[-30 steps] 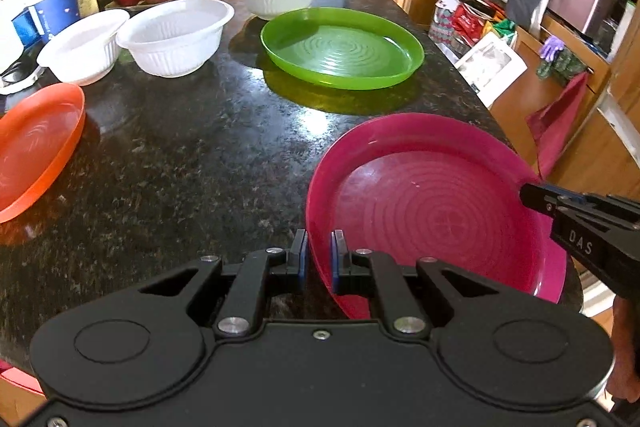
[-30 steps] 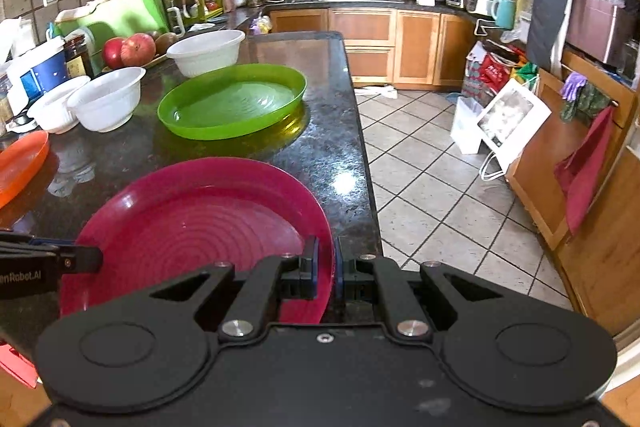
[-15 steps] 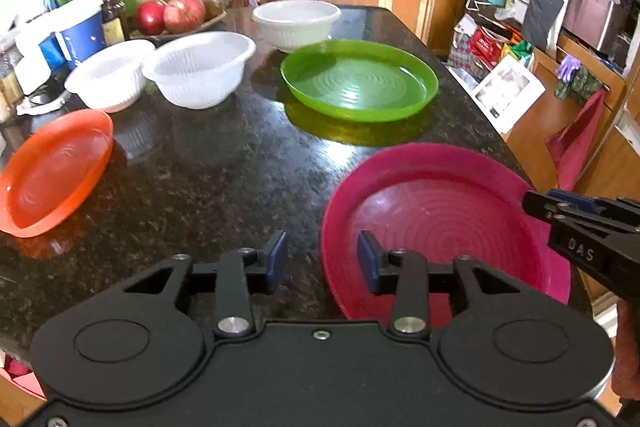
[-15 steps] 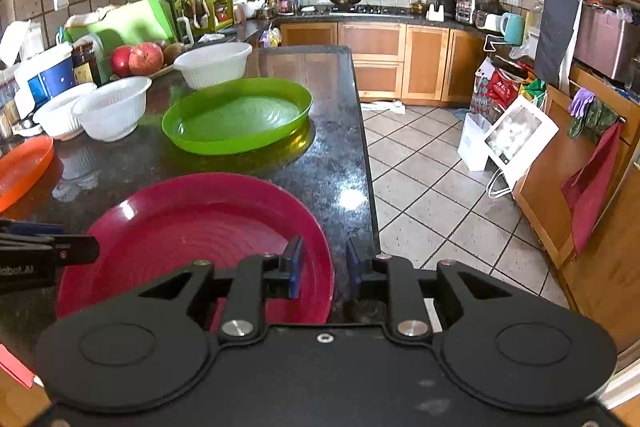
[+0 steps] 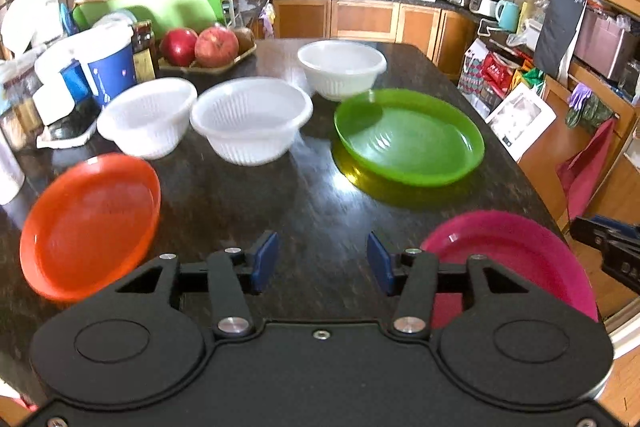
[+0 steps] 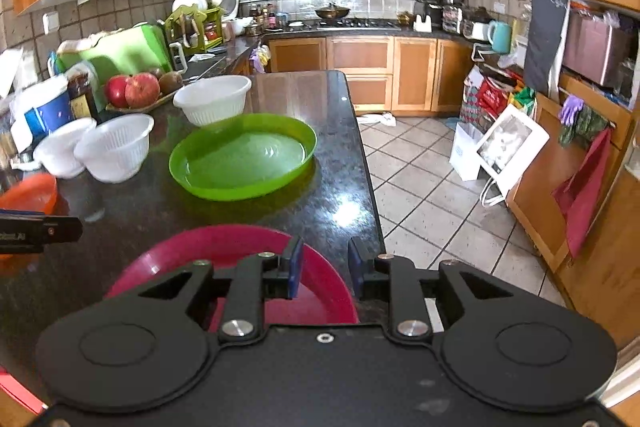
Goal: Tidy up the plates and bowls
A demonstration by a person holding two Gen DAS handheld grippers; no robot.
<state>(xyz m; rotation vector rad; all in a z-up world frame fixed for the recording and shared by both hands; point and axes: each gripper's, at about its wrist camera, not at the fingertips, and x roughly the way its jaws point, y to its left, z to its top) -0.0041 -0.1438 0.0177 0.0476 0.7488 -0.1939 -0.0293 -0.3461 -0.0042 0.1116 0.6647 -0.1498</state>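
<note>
Black speckled granite forms the surface (image 5: 312, 203), a long kitchen island. A round magenta plastic plate (image 5: 516, 251) is seen lying flat at the near right corner of it, close to the edge. A round green plastic plate (image 5: 408, 139) is set farther along the right side, well apart from the magenta one. A round orange plastic plate (image 5: 88, 223) is found at the near left. Three white ribbed plastic bowls are noted: the left bowl (image 5: 148, 115) and the middle bowl (image 5: 250, 119) stand just beside each other, and the far bowl (image 5: 342, 67) stands behind the green plate, just beside its far rim.

The left tool (image 5: 322, 261) is held above bare granite between the orange and magenta plates; its blue pads (image 5: 264, 259) are spread and opening wider, with nothing between them. The right tool (image 6: 322, 269) is held over the right rim of the magenta plate; its pads are parted by a narrow gap, and the rim is seen below that gap, not pinched.

A tray of red apples (image 5: 200, 47) and a blue-and-white tub (image 5: 108, 63) are noted at the far left of the surface.
</note>
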